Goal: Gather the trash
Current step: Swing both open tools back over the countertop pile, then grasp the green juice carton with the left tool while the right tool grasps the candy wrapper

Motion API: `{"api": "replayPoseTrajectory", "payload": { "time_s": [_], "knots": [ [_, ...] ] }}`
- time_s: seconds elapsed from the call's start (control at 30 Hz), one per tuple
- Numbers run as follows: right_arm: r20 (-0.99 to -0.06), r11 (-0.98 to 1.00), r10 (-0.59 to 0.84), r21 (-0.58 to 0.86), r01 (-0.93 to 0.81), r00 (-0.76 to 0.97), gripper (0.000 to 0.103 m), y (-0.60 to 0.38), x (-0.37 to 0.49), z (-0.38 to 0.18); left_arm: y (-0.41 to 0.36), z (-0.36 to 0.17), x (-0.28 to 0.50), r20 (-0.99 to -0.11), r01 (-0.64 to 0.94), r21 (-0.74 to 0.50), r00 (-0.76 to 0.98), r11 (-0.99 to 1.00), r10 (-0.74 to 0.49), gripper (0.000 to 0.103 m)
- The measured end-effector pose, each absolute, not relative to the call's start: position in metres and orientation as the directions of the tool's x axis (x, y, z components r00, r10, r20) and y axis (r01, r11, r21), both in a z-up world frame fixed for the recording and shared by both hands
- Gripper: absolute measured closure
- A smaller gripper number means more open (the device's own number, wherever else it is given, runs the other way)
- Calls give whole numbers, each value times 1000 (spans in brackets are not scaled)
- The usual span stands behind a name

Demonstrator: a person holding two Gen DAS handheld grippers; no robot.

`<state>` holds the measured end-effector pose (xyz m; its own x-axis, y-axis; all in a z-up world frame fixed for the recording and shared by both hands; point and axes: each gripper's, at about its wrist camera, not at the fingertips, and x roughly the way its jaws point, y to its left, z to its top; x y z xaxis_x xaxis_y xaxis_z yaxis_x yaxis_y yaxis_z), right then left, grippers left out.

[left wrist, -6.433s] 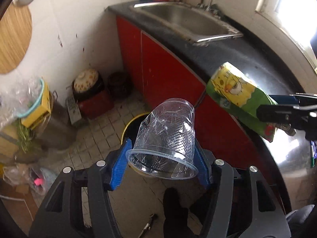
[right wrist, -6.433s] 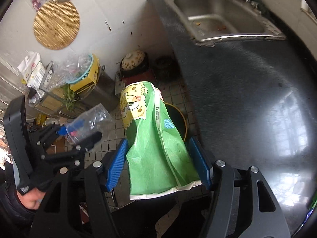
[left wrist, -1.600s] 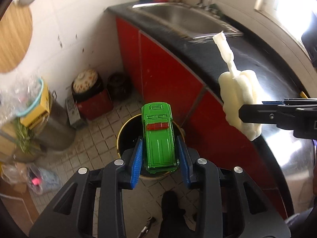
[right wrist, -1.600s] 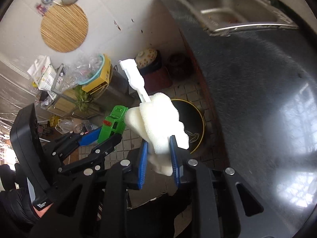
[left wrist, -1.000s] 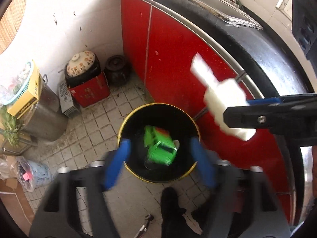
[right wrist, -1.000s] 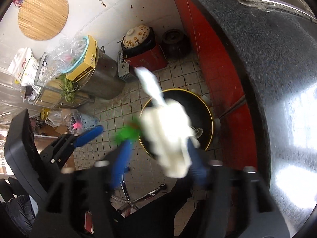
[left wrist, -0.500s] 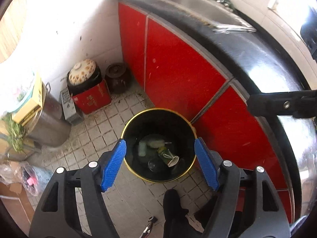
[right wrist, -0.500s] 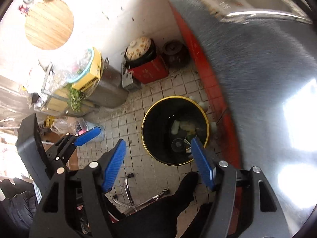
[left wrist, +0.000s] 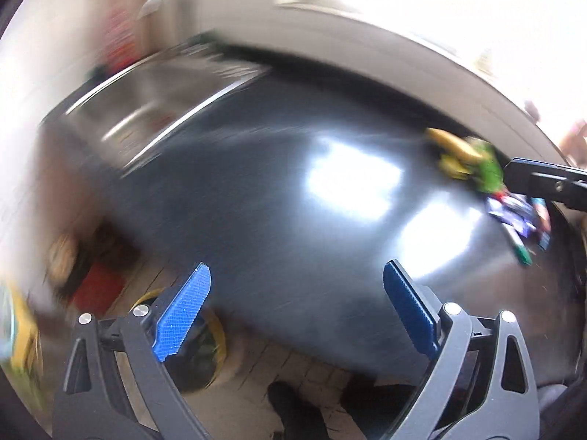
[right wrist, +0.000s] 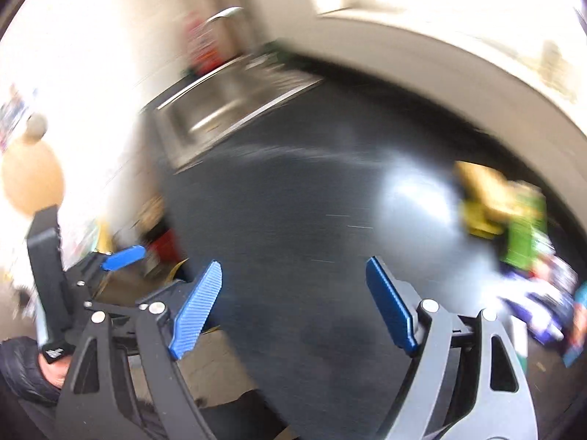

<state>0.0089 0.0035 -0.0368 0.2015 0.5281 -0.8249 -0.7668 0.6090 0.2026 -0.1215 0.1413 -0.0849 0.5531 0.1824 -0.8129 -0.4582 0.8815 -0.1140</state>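
Both views are smeared by motion. My left gripper (left wrist: 295, 280) hangs over the black countertop (left wrist: 264, 201), its jaws opening wide with nothing between them. My right gripper (right wrist: 293, 275) is also over the countertop (right wrist: 286, 220), jaws opening and empty. A heap of trash lies at the counter's far right: yellow and green pieces (left wrist: 466, 159) and blue-purple wrappers (left wrist: 517, 216); in the right wrist view the same yellow-green pile (right wrist: 502, 205) and wrappers (right wrist: 543, 308). The yellow-rimmed black bin (left wrist: 205, 344) sits on the floor, partly hidden behind my left finger.
A steel sink (left wrist: 161, 91) is set in the counter's far left, with a tap (right wrist: 223, 13) behind it. A bright window runs along the back. Pots and a red box (left wrist: 95, 282) stand on the tiled floor below the counter. A hand (right wrist: 51, 370) holds the left gripper's handle.
The green toy car and the white sponge brush dropped into the bin. Both grippers then swung up from the bin to the countertop, and their jaws stand wider.
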Motion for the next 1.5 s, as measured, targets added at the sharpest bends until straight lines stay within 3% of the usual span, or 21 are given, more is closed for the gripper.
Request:
{"api": "replayPoseTrajectory", "payload": {
  "time_s": [0.23,0.5,0.9,1.37,1.47,1.5],
  "knots": [
    [-817,816,422,153,-557,394,24,-162,64,-26,32,-67,-8,-797,-177,-134,604,975,0,11],
    [-815,904,340,146,-403,469,24,-279,85,-32,-51,-70,44,-812,-35,-126,577,991,-83,11],
    [-847,914,306,133,-384,435,25,-323,145,-71,-64,-103,149,-849,-156,-159,526,975,-54,11],
    [-919,865,204,7,-502,337,25,-323,221,-168,-59,-175,238,-902,-302,-100,429,948,41,11],
    [-922,852,189,-17,-522,338,34,-323,226,-175,-59,-178,245,-898,-297,-81,436,951,59,12],
    [-924,849,186,-21,-527,335,46,-323,227,-176,-60,-177,246,-895,-288,-82,443,954,57,17]
  ]
}}
